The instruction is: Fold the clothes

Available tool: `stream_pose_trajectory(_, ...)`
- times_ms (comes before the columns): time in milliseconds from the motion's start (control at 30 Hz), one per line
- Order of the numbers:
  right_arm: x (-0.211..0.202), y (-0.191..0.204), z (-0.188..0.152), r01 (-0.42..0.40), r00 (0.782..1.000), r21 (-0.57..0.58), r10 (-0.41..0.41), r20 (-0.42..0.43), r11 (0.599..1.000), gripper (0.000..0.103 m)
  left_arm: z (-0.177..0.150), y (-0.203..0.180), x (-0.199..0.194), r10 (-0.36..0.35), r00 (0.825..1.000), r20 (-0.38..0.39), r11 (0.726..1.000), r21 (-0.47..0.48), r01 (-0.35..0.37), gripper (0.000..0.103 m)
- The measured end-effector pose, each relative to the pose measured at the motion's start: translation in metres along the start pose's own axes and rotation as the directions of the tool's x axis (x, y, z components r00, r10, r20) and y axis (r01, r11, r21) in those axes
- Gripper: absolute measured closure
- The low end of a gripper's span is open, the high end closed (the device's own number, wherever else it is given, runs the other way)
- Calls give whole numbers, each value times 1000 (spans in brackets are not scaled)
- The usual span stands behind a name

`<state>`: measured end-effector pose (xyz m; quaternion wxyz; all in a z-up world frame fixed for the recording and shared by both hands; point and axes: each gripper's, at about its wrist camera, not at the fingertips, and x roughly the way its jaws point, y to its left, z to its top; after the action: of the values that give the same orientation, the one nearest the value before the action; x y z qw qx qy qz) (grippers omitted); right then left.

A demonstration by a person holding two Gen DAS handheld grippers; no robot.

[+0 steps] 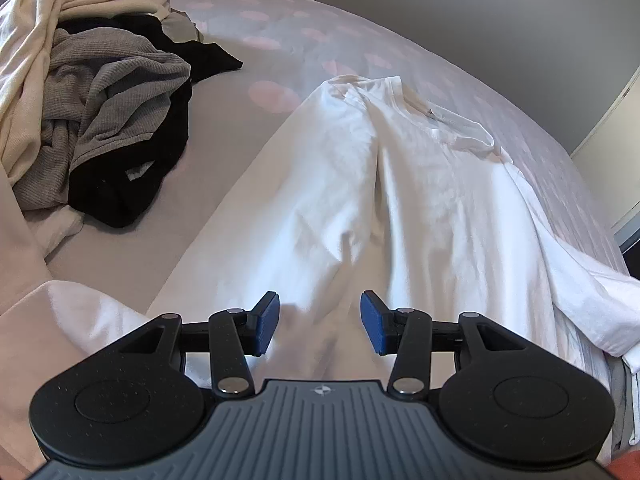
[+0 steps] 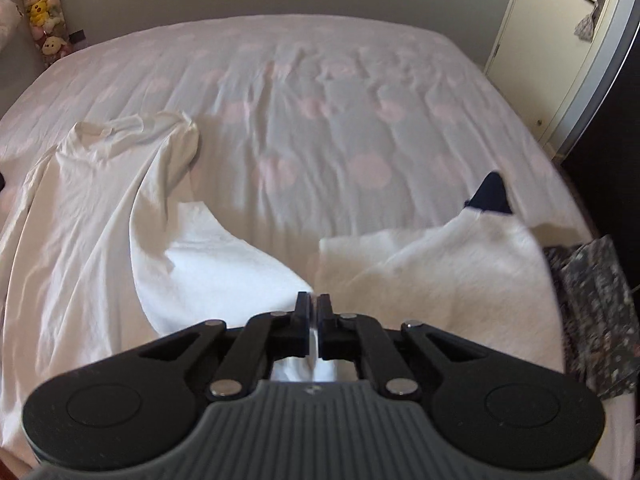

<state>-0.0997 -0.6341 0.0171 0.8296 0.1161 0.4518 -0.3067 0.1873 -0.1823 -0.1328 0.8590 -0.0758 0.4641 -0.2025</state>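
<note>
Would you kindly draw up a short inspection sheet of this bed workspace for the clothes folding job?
Surface: bed sheet, pale with pink spots, wrinkled.
Job's things: white T-shirt spread out on the sheet, collar at the far end; one edge is raised in the right gripper.
Clutter: pile of unfolded clothes, cream, grey and black, left of the shirt; patterned fabric at the bed's right edge.
Grippers: left gripper open above the shirt's near part, blue pads apart, nothing pinched; right gripper shut on white cloth of the shirt.
Cables: nothing seen.
Surroundings: grey wall, cream door on the right, soft toys in the far left corner.
</note>
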Motion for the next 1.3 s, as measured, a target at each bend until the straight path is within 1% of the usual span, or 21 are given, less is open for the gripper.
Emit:
stream_pose_trajectory(100, -9, -13, 28, 61, 998, 2, -61, 24, 998, 100, 2, 1, 3, -1, 1000, 0, 1000, -6, 1, 60)
stream_pose_trajectory(233, -14, -35, 60, 143, 989, 10, -143, 37, 990, 100, 5, 4, 11, 4, 1000, -8, 1000, -5, -4, 60)
stream_pose_trajectory(400, 1, -69, 89, 273, 962, 26, -273, 10, 962, 100, 12, 8, 21, 18, 1000, -7, 1000, -11, -18, 60)
stream_pose_trajectory(500, 27, -86, 92, 311, 950, 40, -310, -35, 950, 100, 14, 10, 27, 16, 1000, -13, 1000, -11, -16, 60)
stream_pose_trajectory(633, 72, -100, 84, 333, 941, 32, -330, -77, 942, 100, 16, 11, 34, 22, 999, -30, 1000, -12, -22, 60)
stream_pose_trajectory(700, 89, -104, 79, 345, 937, 33, -342, -76, 938, 100, 17, 11, 37, 21, 999, -33, 1000, -14, -22, 60)
stream_pose_trajectory(800, 105, -108, 72, 369, 929, 20, -368, -46, 929, 98, 18, 10, 40, 28, 999, -38, 1000, -7, -28, 60)
stream_pose_trajectory(833, 106, -110, 71, 371, 928, 25, -370, -36, 928, 95, 18, 9, 41, 31, 999, -40, 1000, -3, -31, 60)
stream_pose_trajectory(867, 106, -112, 70, 368, 930, 40, -367, -27, 929, 88, 19, 8, 42, 34, 999, -41, 999, 1, -34, 60)
stream_pose_trajectory(900, 106, -115, 69, 365, 931, 55, -364, -18, 930, 84, 19, 7, 43, 38, 998, -43, 999, 3, -38, 60)
stream_pose_trajectory(933, 104, -118, 68, 357, 934, 74, -357, -8, 931, 77, 19, 7, 44, 39, 998, -44, 999, 3, -39, 60)
stream_pose_trajectory(967, 101, -121, 66, 345, 938, 97, -347, 4, 933, 75, 19, 7, 44, 39, 998, -44, 999, 3, -39, 60)
stream_pose_trajectory(1100, 86, -133, 53, 308, 947, 191, -320, 35, 932, 73, 19, 8, 40, 32, 999, -39, 999, -5, -33, 60)
stream_pose_trajectory(1200, 81, -145, 35, 275, 956, 276, -294, 26, 921, 73, 18, 9, 37, 25, 999, -33, 1000, -18, -26, 60)
stream_pose_trajectory(1300, 83, -155, 14, 200, 974, 395, -227, 22, 897, 72, 18, 9, 35, 25, 999, -31, 999, -28, -25, 60)
